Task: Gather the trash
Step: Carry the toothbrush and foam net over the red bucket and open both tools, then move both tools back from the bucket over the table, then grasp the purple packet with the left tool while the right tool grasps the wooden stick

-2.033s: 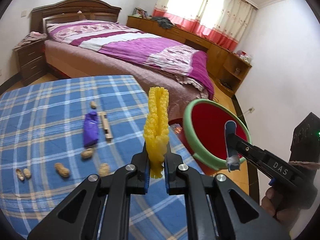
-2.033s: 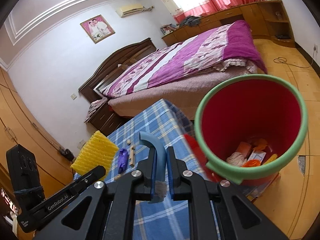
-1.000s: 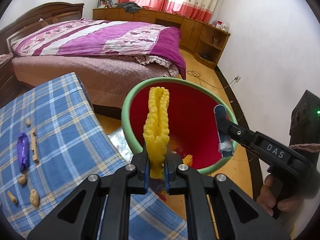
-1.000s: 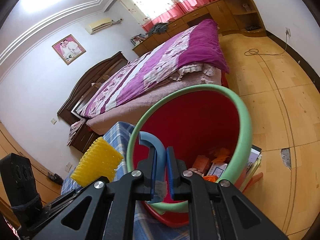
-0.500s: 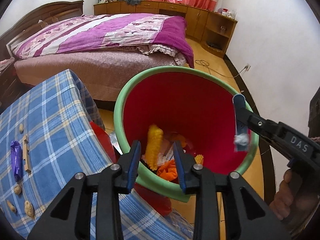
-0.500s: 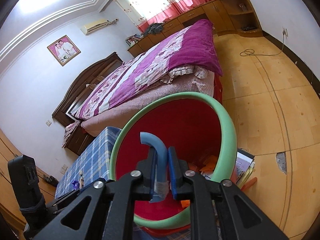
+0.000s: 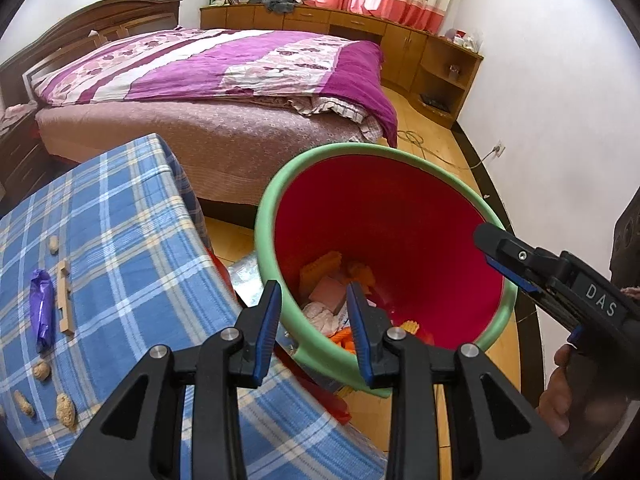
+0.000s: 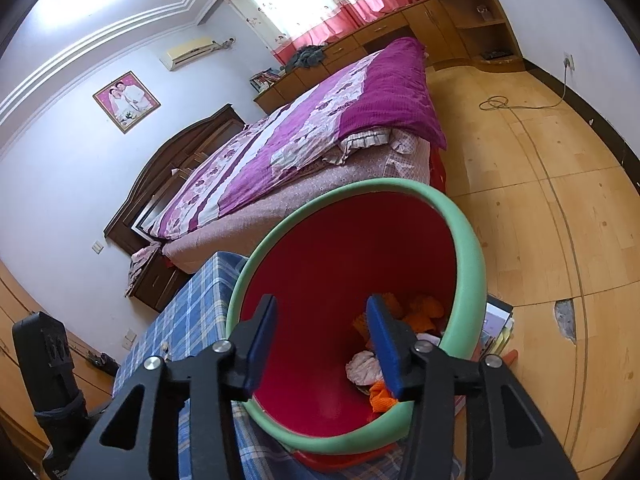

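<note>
A red trash bin with a green rim (image 7: 344, 150) (image 8: 468, 248) stands on the floor beside the table. It holds orange, yellow, pink and white scraps (image 7: 332, 280) (image 8: 400, 336). My left gripper (image 7: 314, 316) is open and empty over the bin's near rim. My right gripper (image 8: 320, 340) is open and empty above the bin's mouth; it also shows in the left wrist view (image 7: 504, 256) at the bin's right rim. On the blue plaid tablecloth (image 7: 120, 240) lie a purple wrapper (image 7: 42, 308), a wooden stick (image 7: 64, 300) and several peanuts (image 7: 64, 408).
A bed with a purple cover (image 7: 224, 76) (image 8: 320, 120) stands behind the bin. Wooden cabinets (image 7: 400, 40) line the far wall. Papers and a silver bag (image 7: 244, 276) lie on the wooden floor (image 8: 560, 200) by the bin. A cable (image 8: 520, 112) runs across the floor.
My left gripper carried the yellow foam piece from over the table to the bin and opened; it dropped in. My right gripper opened and the blue curved piece is gone.
</note>
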`<state>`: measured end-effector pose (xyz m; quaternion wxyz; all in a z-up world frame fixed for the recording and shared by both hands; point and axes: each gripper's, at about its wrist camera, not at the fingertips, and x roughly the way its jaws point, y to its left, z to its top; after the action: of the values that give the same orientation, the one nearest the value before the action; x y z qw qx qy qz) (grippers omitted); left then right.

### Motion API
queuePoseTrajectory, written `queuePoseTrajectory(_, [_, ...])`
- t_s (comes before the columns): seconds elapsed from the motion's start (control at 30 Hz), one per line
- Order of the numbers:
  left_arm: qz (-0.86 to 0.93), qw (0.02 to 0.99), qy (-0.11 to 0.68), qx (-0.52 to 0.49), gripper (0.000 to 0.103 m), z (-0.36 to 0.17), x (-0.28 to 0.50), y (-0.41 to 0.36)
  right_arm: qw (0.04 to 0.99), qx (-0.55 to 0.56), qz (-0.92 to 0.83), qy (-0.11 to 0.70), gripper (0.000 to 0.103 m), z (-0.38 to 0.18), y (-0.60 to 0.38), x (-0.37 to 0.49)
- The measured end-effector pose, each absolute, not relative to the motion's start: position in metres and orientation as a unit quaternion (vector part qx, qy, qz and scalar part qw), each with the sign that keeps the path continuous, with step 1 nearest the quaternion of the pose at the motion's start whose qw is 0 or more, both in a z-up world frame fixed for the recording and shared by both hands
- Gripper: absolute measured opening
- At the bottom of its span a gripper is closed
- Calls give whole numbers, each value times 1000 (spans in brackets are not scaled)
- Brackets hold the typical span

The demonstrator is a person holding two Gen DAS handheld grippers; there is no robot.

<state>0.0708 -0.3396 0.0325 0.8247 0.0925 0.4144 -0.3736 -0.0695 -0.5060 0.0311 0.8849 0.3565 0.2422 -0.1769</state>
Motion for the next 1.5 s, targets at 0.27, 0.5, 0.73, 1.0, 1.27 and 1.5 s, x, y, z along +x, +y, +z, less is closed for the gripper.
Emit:
queuePoseTrajectory(0.27, [-362,834,410,76,34,39,76,-311,889,347,-182,239,62,38,-490,-69])
queuePoseTrajectory(0.5, [-338,848,405,59,34,46,83,-281,894,338,-168,241,70,44,-468,-64])
queuePoseTrajectory(0.73, [-311,858,406,46,34,47,92,-250,898,329,-156,246,72,49,-448,-57])
queuePoseTrajectory(1.0, [-277,869,410,30,34,43,106,-217,897,330,-146,256,72,48,-432,-49])
queuePoseTrajectory(1.27, [-236,877,419,13,34,34,125,-187,894,330,-146,266,74,42,-426,-41])
queuePoseTrajectory(1.5, [-206,881,427,6,34,24,142,-166,890,332,-142,278,74,36,-421,-29])
